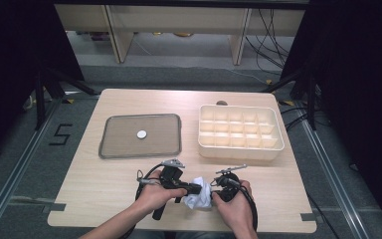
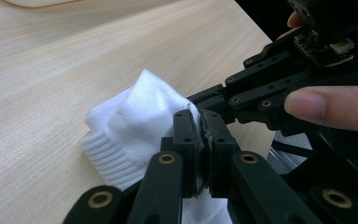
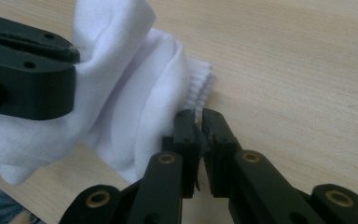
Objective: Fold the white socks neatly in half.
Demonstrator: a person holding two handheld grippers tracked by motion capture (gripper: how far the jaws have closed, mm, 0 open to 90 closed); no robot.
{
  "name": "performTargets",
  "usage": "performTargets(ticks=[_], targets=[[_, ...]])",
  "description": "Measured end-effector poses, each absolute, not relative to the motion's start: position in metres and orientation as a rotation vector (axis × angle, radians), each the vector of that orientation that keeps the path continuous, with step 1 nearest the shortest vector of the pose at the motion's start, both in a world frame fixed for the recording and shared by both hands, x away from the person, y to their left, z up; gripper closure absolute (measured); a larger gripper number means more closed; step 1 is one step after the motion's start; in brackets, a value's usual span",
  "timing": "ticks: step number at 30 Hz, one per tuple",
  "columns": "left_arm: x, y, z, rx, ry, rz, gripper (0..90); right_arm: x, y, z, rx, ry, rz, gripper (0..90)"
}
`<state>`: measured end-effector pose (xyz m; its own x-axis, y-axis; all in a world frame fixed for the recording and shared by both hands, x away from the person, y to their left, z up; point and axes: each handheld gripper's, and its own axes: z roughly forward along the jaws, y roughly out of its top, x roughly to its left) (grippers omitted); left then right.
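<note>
At the lower centre of the high view, a soft, light white sock [image 1: 198, 195] is pinched by both closed grippers, left [image 1: 195, 188] and right [image 1: 215, 185], best at the ribbed cuff [image 2: 103, 156].

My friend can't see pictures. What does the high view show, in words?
Two hands hold black grippers, the left gripper and the right gripper, against a crumpled white sock near the front of a wooden table. Farther back lie a grey tray with a small white disc and a cream divided box.
</note>
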<state>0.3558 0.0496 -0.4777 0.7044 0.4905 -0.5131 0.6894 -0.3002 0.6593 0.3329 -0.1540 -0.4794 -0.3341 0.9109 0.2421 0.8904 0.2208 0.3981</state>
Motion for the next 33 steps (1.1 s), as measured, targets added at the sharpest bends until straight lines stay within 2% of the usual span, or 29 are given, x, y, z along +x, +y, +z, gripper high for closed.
performTargets(ticks=[21, 24, 33], targets=[[0.3548, 0.0457, -0.4767, 2.019, 0.916, -0.256, 86.4, 0.3319, -0.1475, -0.4806, 1.836, 2.407, 0.730, 84.1], [0.3544, 0.0435, -0.4793, 1.975, 0.912, -0.262, 86.4, 0.3317, -0.1479, -0.4812, 1.824, 2.414, 0.722, 84.1], [0.3545, 0.0424, -0.4790, 1.982, 0.900, -0.271, 86.4, 0.3305, -0.1461, -0.4837, 1.797, 2.431, 0.730, 84.1]])
